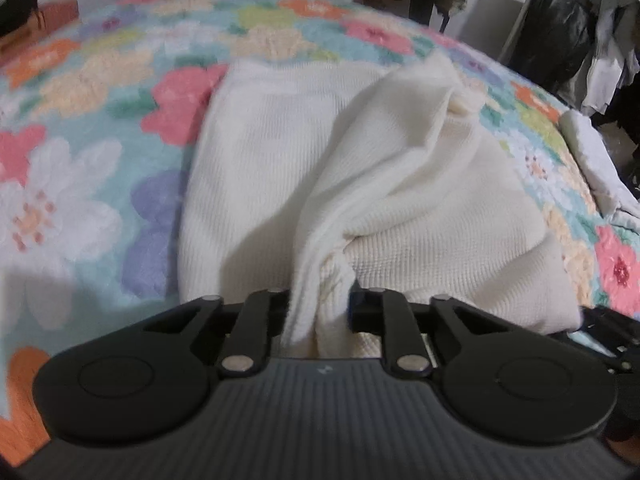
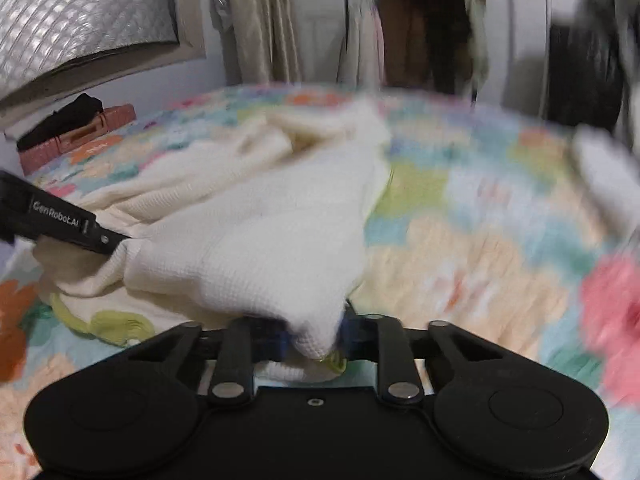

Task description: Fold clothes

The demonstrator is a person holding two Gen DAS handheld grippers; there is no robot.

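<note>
A cream waffle-knit garment (image 1: 360, 184) lies rumpled on a flowered bedspread (image 1: 80, 184). In the left wrist view my left gripper (image 1: 318, 312) is shut on a bunched fold of the garment at its near edge, cloth spilling between the jaws. In the right wrist view the same garment (image 2: 256, 240) spreads leftward, and my right gripper (image 2: 314, 340) is shut on a corner of it. The left gripper (image 2: 108, 238) also shows at the left edge of that view, its tip pinching the cloth. The right wrist view is blurred.
The bedspread (image 2: 460, 260) covers the whole bed. A white folded cloth (image 1: 596, 160) lies at the bed's right edge. Hanging clothes (image 2: 264, 20) and a dark bag (image 1: 556, 32) stand beyond the bed. A pink box (image 2: 80, 136) with a black item sits at the far left.
</note>
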